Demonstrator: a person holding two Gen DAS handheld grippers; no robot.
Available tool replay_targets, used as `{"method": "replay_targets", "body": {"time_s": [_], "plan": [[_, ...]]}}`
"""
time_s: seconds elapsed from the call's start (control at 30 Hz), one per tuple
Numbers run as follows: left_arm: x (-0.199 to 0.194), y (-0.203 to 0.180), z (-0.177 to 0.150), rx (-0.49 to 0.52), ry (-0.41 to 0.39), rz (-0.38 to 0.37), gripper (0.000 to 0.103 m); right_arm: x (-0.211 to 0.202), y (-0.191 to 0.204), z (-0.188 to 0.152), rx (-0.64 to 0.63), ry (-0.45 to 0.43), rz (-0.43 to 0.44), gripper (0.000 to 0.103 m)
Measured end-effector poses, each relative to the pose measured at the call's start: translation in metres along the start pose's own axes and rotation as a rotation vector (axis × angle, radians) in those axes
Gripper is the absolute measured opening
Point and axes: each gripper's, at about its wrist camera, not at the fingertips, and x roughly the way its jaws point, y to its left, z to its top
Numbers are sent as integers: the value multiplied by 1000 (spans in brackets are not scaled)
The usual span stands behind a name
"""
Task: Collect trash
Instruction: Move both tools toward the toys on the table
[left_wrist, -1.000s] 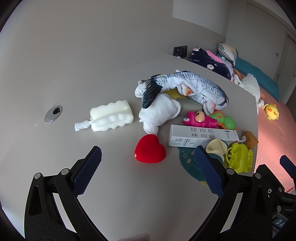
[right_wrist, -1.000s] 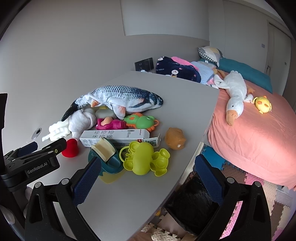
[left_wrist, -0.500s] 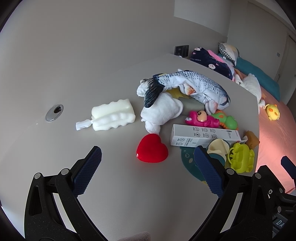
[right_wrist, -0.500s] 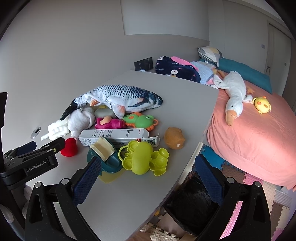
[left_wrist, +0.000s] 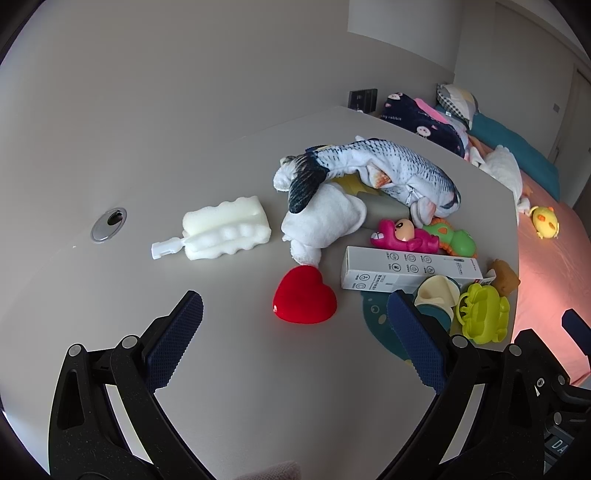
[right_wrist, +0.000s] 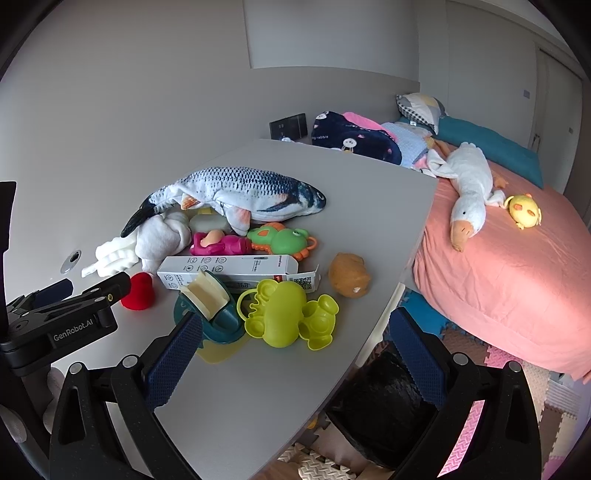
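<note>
Both the left tool and right tool hover wide open and empty above a cluttered tabletop, the white carton lying among toys beside a red heart.

Toys and a carton heaped on the table, bed off at three o'clock.

Plush fish lies at twelve o'clock of the heap; the carton sits before it, with the heart at the carton's nine o'clock and the frog toy at its five. A bin stands below the table's edge.
</note>
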Motion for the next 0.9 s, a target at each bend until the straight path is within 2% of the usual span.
{"method": "replay_targets", "body": {"time_s": [0.73, 0.9], "plan": [[4, 1, -1, 0, 13, 5, 97, 3, 1, -2, -14, 9, 2, 100], [11, 8, -1, -22, 37, 0, 97, 9, -11, -3, 6, 26, -4, 100]]}}
